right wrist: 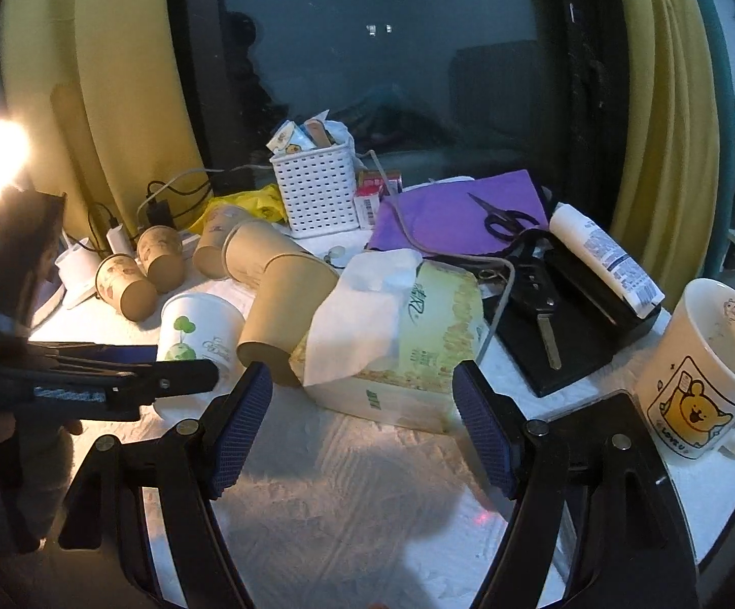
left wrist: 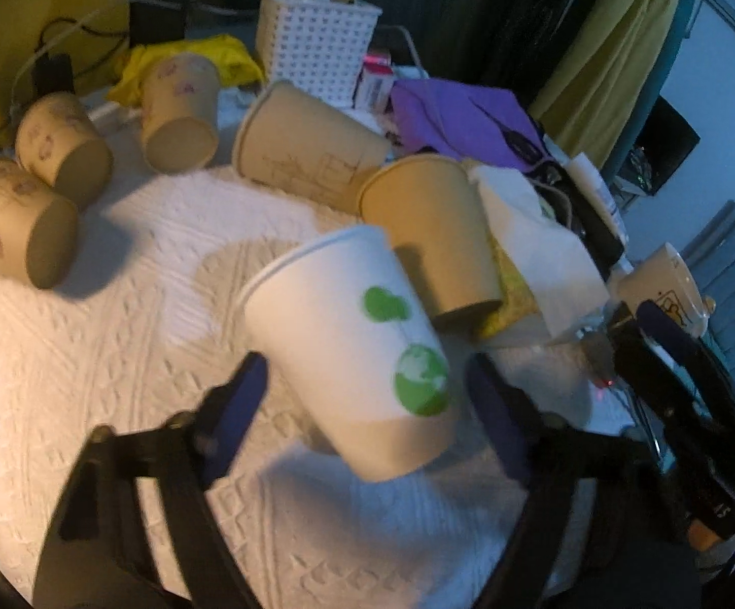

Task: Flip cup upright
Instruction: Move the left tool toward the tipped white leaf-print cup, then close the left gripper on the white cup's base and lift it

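A white paper cup with green prints [left wrist: 352, 350] stands mouth up, tilted, on the white textured cloth [left wrist: 113, 355]. My left gripper [left wrist: 367, 396] is open around its lower part, fingers apart from its sides. In the right wrist view the same cup [right wrist: 197, 332] stands upright with the left gripper [right wrist: 174, 370] at its base. My right gripper [right wrist: 362, 421] is open and empty, just in front of a tissue box [right wrist: 418, 335].
Several brown paper cups lie on their sides: two large [left wrist: 306, 147] [left wrist: 433, 233] and three small [left wrist: 12, 223]. A white basket [right wrist: 316, 188], purple folder with scissors [right wrist: 448, 213], black case with key [right wrist: 560, 314], tube [right wrist: 605, 254] and bear mug [right wrist: 707, 370] crowd the back and right.
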`<action>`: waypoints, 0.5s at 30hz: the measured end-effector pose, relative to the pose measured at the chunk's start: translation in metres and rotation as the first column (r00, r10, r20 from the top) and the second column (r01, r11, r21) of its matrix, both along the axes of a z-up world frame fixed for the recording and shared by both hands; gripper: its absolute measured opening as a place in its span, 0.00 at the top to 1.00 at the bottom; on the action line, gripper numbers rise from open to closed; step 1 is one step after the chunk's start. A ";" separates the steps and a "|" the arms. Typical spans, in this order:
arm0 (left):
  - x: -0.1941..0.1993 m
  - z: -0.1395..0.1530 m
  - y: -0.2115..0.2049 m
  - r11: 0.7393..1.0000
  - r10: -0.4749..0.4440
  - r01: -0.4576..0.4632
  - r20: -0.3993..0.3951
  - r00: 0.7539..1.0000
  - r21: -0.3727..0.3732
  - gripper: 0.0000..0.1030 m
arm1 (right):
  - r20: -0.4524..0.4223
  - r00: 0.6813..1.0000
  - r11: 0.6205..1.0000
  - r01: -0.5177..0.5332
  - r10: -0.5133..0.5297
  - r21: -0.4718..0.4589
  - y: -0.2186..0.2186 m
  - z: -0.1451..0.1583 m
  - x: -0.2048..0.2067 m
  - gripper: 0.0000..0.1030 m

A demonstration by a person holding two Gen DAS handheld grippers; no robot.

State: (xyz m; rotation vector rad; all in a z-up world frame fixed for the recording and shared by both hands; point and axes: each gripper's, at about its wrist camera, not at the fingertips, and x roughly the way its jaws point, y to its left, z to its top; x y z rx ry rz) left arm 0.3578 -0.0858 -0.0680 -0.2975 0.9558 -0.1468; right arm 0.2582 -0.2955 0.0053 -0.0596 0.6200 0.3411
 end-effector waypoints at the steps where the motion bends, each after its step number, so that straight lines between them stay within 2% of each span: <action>1: 0.000 -0.002 0.000 1.000 -0.004 0.004 -0.006 1.000 -0.009 0.29 | -0.001 1.000 1.000 0.004 -0.004 0.000 -0.001 0.000 0.000 0.26; 9: -0.020 0.006 0.006 1.000 -0.024 0.024 0.024 0.999 -0.006 0.33 | -0.011 1.000 1.000 0.000 0.000 0.003 0.005 0.003 -0.007 0.26; 15: -0.057 0.015 0.016 0.999 -0.031 0.029 0.050 0.998 0.029 0.35 | -0.026 0.999 0.999 -0.033 0.033 0.024 0.021 0.005 -0.025 0.26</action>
